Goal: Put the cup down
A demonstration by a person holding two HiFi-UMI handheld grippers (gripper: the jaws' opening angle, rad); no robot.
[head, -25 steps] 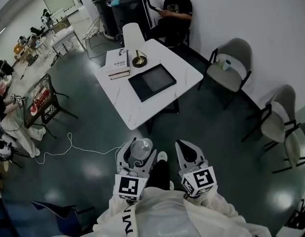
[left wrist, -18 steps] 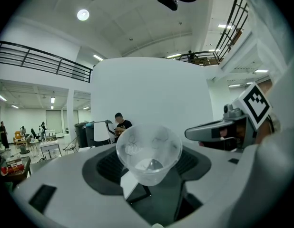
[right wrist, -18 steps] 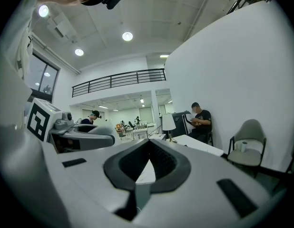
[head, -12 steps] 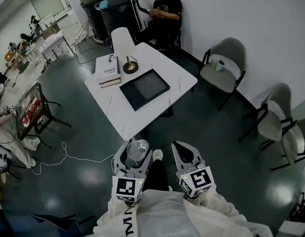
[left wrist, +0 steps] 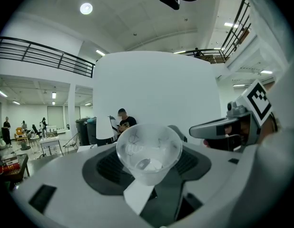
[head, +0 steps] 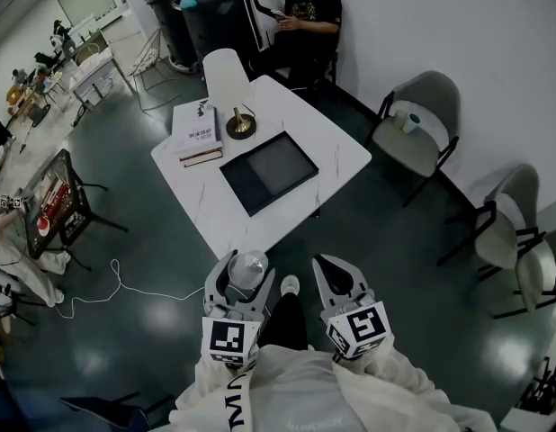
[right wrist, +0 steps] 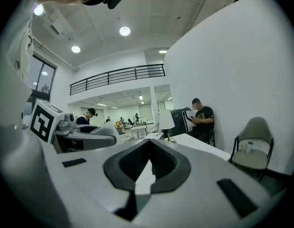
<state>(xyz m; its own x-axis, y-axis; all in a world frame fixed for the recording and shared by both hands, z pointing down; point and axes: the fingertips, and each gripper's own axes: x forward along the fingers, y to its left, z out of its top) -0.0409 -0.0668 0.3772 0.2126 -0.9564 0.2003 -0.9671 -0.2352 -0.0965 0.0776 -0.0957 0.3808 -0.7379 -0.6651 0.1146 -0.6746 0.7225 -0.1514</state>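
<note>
A clear plastic cup [head: 248,266] is clamped between the jaws of my left gripper [head: 243,275], low in the head view over the dark floor, short of the white table [head: 337,144]. From the left gripper view the cup [left wrist: 149,159] is upright with its mouth open, and the left gripper [left wrist: 148,148] is shut on its sides. My right gripper [head: 337,275] hangs beside it on the right, with its jaws together and nothing held. The right gripper [right wrist: 150,148] points toward the table [right wrist: 194,144].
The table carries a black tray [head: 269,171], a book [head: 197,131] and a lamp [head: 228,84]. A person [head: 309,16] sits behind it. Grey chairs [head: 420,129] line the right wall. A white cable [head: 125,282] lies on the floor at the left.
The table's near corner has drawn a little closer to the grippers in the head view. Both grippers keep their pose, the cup still held in the left one.
</note>
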